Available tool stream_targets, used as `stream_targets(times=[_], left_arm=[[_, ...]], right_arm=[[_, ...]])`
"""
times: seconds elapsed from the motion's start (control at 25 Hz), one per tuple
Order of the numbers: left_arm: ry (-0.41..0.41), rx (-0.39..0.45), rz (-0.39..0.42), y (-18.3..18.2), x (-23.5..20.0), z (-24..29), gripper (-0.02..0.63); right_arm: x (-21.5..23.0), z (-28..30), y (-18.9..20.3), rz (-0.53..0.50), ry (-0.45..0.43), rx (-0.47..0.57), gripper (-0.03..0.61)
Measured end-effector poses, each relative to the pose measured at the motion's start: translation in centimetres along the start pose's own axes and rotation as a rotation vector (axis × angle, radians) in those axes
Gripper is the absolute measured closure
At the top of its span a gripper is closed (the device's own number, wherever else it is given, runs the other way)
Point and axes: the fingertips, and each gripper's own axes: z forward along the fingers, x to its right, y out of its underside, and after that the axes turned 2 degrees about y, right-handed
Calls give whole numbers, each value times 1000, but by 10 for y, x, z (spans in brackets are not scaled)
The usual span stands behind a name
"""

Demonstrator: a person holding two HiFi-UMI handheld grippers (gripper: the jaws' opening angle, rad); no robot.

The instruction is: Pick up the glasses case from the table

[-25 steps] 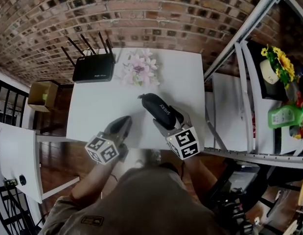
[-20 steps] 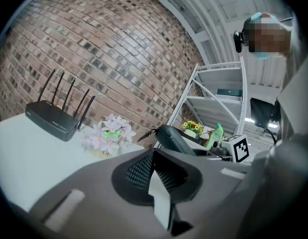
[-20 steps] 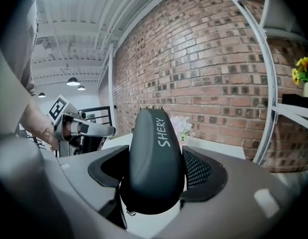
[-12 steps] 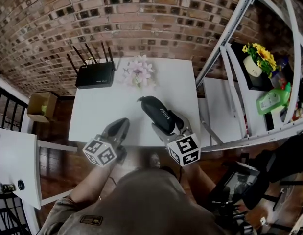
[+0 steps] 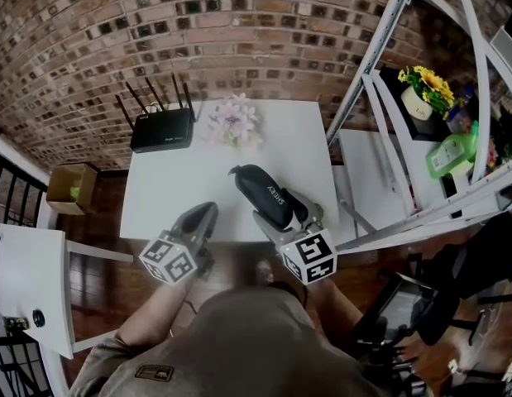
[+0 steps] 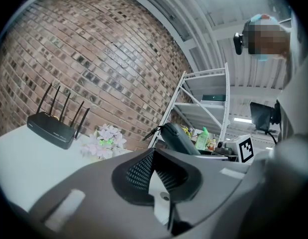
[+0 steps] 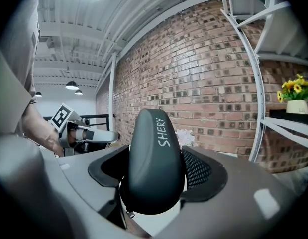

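Note:
The black glasses case (image 5: 262, 190), lettered in white, is clamped at its near end between the jaws of my right gripper (image 5: 286, 212) and juts out over the white table (image 5: 169, 190), off its surface. In the right gripper view the case (image 7: 156, 158) fills the gap between the mesh pads (image 7: 196, 169). My left gripper (image 5: 202, 215) hovers over the table's front edge, to the left of the case, jaws together and holding nothing. From the left gripper view the case (image 6: 181, 138) shows to the right beyond the closed tips.
A black router (image 5: 160, 129) with several antennas and a bunch of pale pink flowers (image 5: 235, 122) sit at the table's far side by the brick wall. A white metal shelf rack (image 5: 388, 164) stands right, holding yellow flowers (image 5: 421, 98) and a green bottle (image 5: 450, 151). A cardboard box (image 5: 64, 184) lies left.
Both grippers have risen and drawn back a little toward the person. The case has come along in the right gripper. Neither gripper's jaws have changed.

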Motion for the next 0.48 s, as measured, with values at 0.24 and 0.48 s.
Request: stream_targets(times=[0.24,0.48], left_arm=[[6,2,8,-2,5,-6,612],[16,4,0,1,7,-3,612]], right_arm=[[-8,-7,-2,3,13,10,235],[-6,-11,-1,10,20,21,233]])
